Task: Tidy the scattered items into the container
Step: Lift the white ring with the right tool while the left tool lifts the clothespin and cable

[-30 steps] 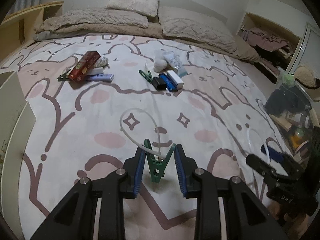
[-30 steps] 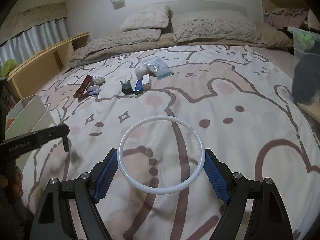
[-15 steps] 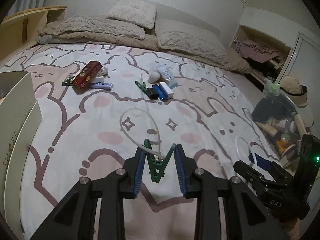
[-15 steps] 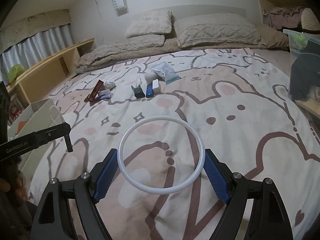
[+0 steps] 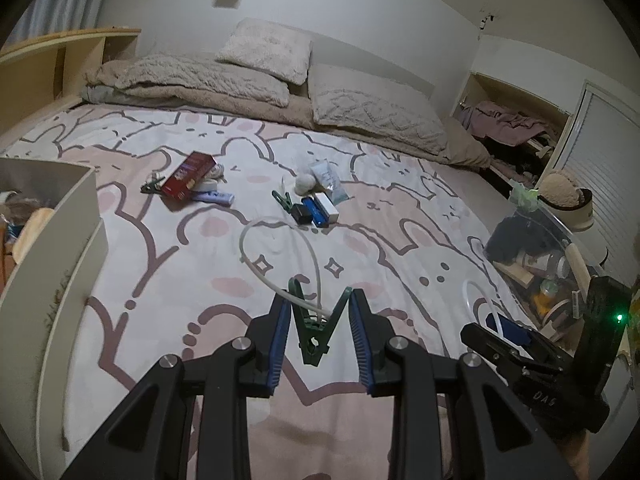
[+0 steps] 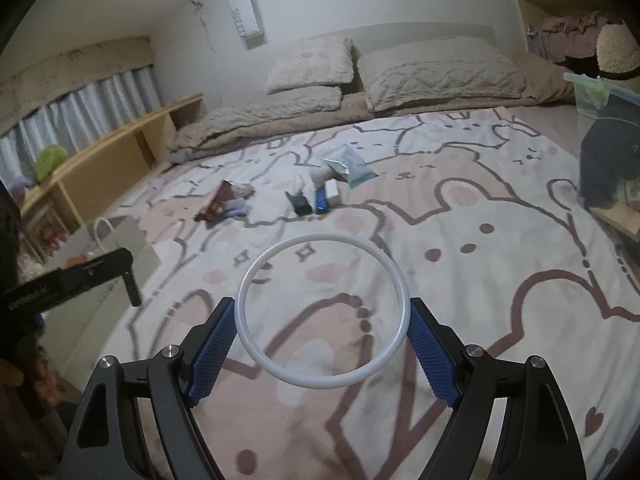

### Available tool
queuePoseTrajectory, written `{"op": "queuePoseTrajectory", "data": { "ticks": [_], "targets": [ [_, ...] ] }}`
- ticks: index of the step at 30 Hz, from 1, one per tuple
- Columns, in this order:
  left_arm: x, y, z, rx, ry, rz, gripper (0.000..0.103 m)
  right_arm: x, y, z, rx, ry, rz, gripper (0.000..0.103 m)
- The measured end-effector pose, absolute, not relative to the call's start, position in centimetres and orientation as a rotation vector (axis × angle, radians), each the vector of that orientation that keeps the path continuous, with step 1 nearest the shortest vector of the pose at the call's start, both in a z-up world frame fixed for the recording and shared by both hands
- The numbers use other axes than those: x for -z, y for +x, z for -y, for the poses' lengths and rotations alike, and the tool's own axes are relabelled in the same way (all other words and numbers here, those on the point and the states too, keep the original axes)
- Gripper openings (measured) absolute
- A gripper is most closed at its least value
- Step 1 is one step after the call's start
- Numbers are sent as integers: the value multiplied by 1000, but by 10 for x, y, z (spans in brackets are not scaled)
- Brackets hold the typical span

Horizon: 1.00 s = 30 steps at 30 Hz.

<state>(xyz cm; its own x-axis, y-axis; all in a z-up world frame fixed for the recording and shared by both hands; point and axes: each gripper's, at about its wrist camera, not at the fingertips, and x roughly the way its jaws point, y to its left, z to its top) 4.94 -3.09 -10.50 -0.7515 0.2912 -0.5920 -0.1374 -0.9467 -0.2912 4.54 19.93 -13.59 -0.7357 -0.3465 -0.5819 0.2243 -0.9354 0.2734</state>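
Observation:
My left gripper [image 5: 320, 336] is shut on a green clothes peg [image 5: 314, 330] that clamps a bent white ring [image 5: 280, 252], held above the bed. My right gripper [image 6: 322, 340] is shut on a round white ring [image 6: 324, 312], also held in the air; it shows in the left wrist view [image 5: 500, 332] at the lower right. A beige container [image 5: 48, 264] stands at the left bed edge, also in the right wrist view [image 6: 116, 240]. On the bedspread lie a red box [image 5: 188, 176], a green peg [image 5: 284, 200], a blue item [image 5: 314, 212] and a white tube [image 5: 328, 178].
Pillows [image 5: 268, 48] and a folded blanket lie at the head of the bed. A wooden shelf [image 6: 108, 156] runs along the left wall. A clear bin [image 5: 536, 248] with clutter stands to the right of the bed.
Both grippers have risen and pulled back from the bed with their items still held. The beige container has come further into view on the left.

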Motion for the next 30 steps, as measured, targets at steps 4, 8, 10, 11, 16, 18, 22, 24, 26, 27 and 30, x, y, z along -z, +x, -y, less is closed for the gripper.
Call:
{"op": "queuePoseTrajectory", "data": {
  "ticks": [4,8,10,11,16,18,22,24,26,27,30],
  "targets": [
    [90,59,37,-2739,-935,322,30,121,51,-196,2637,907,275,84],
    [71,69,49,-2776,-892,303,30,103,55,-191,2595,871,310,84],
    [64,72,56,-2794,-877,301,30,94,55,-187,2568,855,327,84],
    [61,73,60,-2801,-872,300,30,91,56,-186,2558,849,334,84],
    [48,83,78,-2841,-845,297,30,73,57,-177,2518,821,357,84],
    [42,87,86,-2857,-834,295,30,68,57,-172,2509,813,355,84],
    [32,98,102,-2896,-803,287,30,53,58,-160,2490,787,333,84],
    [26,104,110,-2916,-781,285,30,47,60,-154,2482,774,321,84],
    [19,111,121,-2943,-761,283,30,42,60,-146,2470,764,309,84],
    [17,114,126,-2954,-755,284,30,40,61,-142,2465,759,301,84],
    [8,124,143,-2994,-740,273,30,32,62,-129,2458,735,257,84]
  ]
}}
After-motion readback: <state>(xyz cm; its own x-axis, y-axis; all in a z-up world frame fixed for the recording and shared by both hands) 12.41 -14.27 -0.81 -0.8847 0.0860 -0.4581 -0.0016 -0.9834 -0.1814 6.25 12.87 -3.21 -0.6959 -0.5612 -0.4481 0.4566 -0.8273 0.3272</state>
